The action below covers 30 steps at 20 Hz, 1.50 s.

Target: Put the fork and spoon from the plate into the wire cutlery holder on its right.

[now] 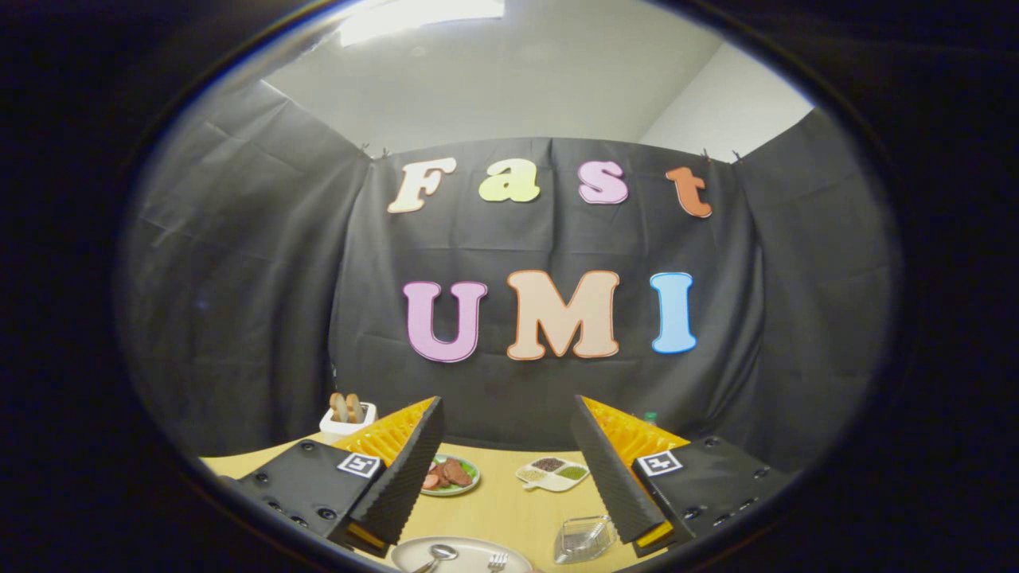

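My gripper (pixel 506 414) is held high over the wooden table, open, with nothing between its fingers. Below and between the fingers lies a white plate (pixel 462 555), with a spoon (pixel 440 554) on its left part and a fork (pixel 497 562) on its right part; I see just their heads. To the right of the plate, close under the right finger, stands a clear-looking cutlery holder (pixel 585 538) with dark wire inside.
Further back on the table sit a green plate with sliced meat (pixel 450 475), a white divided dish of grains (pixel 552 473) and a white toaster holding bread (pixel 348 415). A green-capped bottle (pixel 650 416) peeks behind the right finger.
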Available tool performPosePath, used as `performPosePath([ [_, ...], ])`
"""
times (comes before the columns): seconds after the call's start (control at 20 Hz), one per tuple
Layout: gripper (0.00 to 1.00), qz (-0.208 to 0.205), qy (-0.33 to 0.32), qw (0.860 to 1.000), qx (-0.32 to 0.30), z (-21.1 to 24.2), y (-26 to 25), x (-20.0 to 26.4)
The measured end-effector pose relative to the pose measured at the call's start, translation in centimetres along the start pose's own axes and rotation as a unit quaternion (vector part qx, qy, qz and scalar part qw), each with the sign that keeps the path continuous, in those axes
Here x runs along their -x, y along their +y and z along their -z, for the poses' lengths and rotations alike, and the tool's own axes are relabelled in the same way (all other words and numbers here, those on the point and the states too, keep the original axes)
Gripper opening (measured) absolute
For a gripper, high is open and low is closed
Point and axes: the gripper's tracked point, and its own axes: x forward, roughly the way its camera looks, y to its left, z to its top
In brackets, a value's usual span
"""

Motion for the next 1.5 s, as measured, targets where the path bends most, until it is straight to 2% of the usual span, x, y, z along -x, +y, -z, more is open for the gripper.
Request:
performPosePath([
  [0.45, 1.0, -0.015, 0.034, 0.999, 0.008, 2.6, 1.2, -0.1],
  [0.8, 1.0, -0.023, 0.091, 0.995, 0.023, 7.4, 1.7, 0.0],
  [1.25, 1.0, -0.03, 0.172, 0.984, 0.038, 14.3, 2.2, 0.6],
  [1.5, 1.0, -0.028, 0.23, 0.972, 0.035, 18.9, 1.8, 1.4],
])
